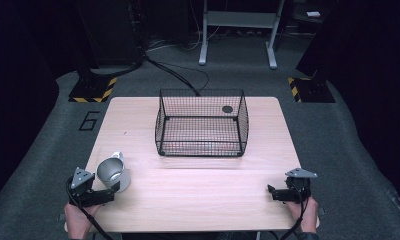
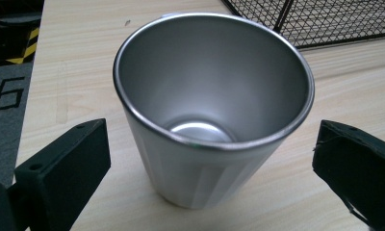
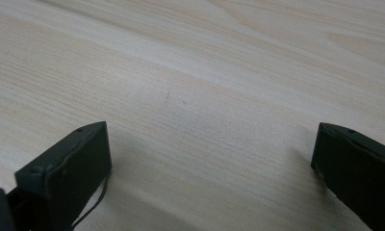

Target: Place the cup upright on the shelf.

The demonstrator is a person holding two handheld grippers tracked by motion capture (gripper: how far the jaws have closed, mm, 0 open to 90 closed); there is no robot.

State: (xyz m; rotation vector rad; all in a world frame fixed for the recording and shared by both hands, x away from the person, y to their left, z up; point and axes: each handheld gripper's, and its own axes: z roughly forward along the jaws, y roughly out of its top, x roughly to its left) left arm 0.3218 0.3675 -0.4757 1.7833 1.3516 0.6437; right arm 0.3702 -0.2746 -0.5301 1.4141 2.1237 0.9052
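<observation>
left gripper [image 1: 108,192]: nearest the person, at the table's near-left corner. Jaws spread wide on either side of the cup, not touching it, so nothing's grabbed yet.
right gripper [image 1: 273,192]: near-right corner, jaws wide apart over bare wood, holding nothing.
cup [image 2: 212,110]: standing upright on the table right in front of the left gripper, near the left edge. Brushed steel inside, shiny rolled rim, tapered walls, and a paler outside with faint vertical facets. There's a white bit poking out behind it in the high view, maybe a handle, but it's too small to call.
table [image 1: 198,195]: light wood-grain top, smooth, rounded corners.
basket [image 1: 202,122]: farther back, mid-table, well apart from the cup. Black wire mesh, boxy, open top, looks empty apart from a dark round tag on the back wall.
progress: my guess is the cup goes in the basket. Pretty much square one: lined up for the grab, but the squeeze, lift, carry and drop are all left.
</observation>
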